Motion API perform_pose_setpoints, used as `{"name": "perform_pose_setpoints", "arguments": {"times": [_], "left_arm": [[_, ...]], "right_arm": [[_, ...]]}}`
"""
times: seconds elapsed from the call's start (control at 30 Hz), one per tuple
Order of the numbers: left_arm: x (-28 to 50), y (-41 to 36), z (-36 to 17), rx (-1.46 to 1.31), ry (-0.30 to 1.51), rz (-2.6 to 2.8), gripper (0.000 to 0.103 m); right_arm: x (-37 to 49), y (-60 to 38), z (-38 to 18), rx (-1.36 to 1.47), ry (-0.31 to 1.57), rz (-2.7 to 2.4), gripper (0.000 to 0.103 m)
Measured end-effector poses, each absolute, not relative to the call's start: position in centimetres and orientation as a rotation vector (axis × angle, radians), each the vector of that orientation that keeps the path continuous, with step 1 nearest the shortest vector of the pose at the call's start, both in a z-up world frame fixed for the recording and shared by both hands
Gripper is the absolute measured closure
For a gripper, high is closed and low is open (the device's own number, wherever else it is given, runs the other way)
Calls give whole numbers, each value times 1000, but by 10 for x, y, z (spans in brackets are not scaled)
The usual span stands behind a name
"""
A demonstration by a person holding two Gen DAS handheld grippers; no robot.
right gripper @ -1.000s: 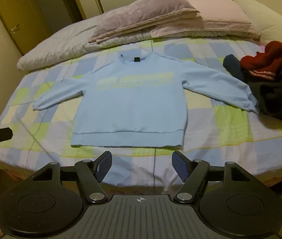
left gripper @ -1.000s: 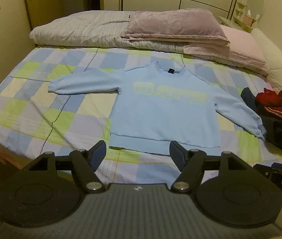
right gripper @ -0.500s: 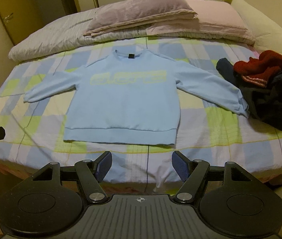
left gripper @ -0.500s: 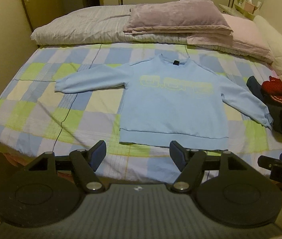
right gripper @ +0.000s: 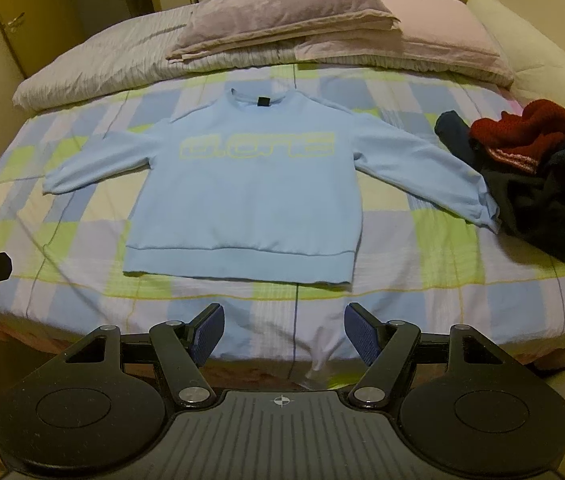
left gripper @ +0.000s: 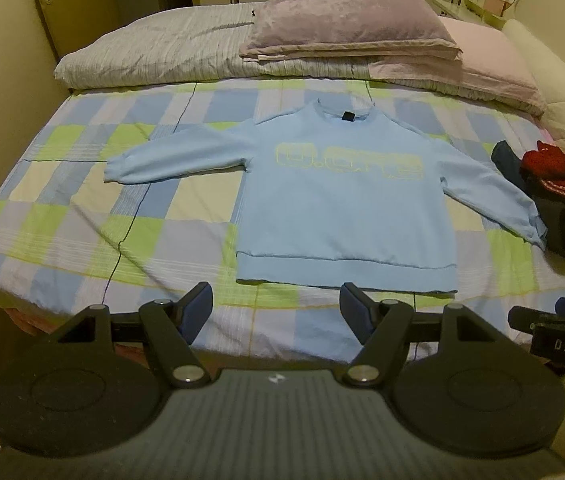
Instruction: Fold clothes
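Compared with 1 second back, the sweatshirt (left gripper: 342, 208) is seen lower in the left wrist view and more of the near edge of the bed (left gripper: 82, 184) is taken in. In the right wrist view it has slid toward the left of the picture, so the right gripper (right gripper: 284, 334) has been shifted a bit sideways. The garment itself hasn't been touched: same flat spread, same spot.

The sweatshirt is laid face up in the middle of the bed, collar pointed at the pillows (left gripper: 346, 28) and hem toward the grippers, so the body's long axis runs head to foot of the bed. Both sleeves are spread out sideways and angled slightly down toward the foot. The right sleeve's cuff ends just beside the dark pile of clothes (right gripper: 530, 168), maybe touching it, hard to call.

The left gripper (left gripper: 276, 312) is held wide with nothing between the pads, short of the hem. Same for the right gripper: wide, nothing held, over the bed's near edge.
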State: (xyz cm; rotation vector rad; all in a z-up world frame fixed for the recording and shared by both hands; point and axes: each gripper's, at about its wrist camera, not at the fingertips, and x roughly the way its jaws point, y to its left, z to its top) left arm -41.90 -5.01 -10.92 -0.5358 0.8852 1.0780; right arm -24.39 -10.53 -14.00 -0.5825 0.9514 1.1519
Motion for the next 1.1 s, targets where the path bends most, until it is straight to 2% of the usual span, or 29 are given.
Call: {"name": "perform_pose_setpoints", "arguments": {"times": [1.1], "left_arm": [[-399,-63,-125,-561,943,1124,36]], "right_arm": [[-226,-99,-150,-628,960,1223,33]]}}
